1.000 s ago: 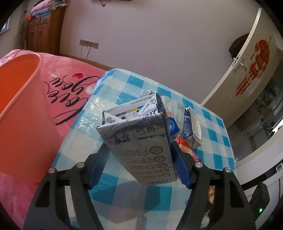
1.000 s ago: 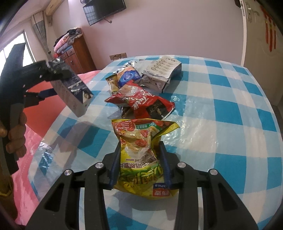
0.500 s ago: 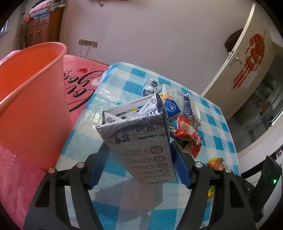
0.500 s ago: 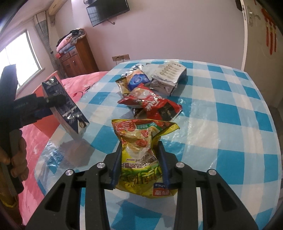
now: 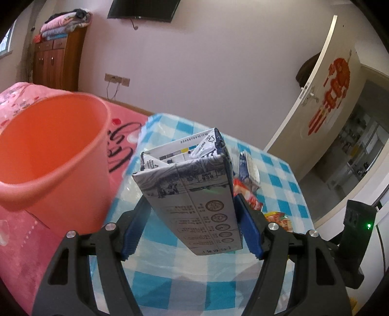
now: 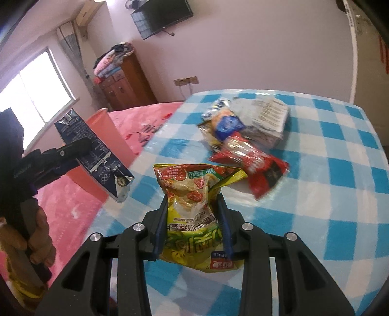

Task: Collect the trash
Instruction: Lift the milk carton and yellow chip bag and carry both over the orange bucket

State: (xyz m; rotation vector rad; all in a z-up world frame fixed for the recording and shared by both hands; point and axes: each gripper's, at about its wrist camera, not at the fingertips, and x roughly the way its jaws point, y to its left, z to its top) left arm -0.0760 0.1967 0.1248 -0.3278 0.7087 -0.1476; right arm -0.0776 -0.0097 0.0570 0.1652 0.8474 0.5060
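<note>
Blue-and-white checked tablecloth [image 6: 328, 170] under clear plastic, lilac walls, wall-mounted television [image 6: 161, 18], wooden cabinet [image 6: 124, 82] stacked with folded bedding, pink bedspread [image 6: 73, 206] alongside.

Left gripper [image 5: 192, 218]: blue pads clamped on both sides of a grey-and-navy milk carton [image 5: 194, 194], jaws spread to the carton's width. Carton held off the table at a tilt, torn-open top pointing away from the camera, printed side panel facing up. Seen from the right wrist, same carton [image 6: 94, 150] hanging past the table's left edge, in front of the orange bucket [image 6: 102, 136], with a bare hand [image 6: 36, 233] wrapped round the gripper handle. From the left wrist, orange bucket [image 5: 53, 155] just left of the carton, mouth open and tipped toward the camera, standing against the pink bedspread [image 5: 19, 243].

Right gripper [image 6: 194, 223]: narrowly open, pinching a yellow snack bag [image 6: 194, 206] at its lower half, crumpled upper end rising above the fingers, bag lifted over the tablecloth.

Further out on the table, well apart from the held bag: red wrapper [image 6: 252, 162], just behind it a blue-and-orange packet [image 6: 223, 121], and beside that a flattened grey carton [image 6: 267, 119] lying on its side, all three touching or overlapping in one heap.
</note>
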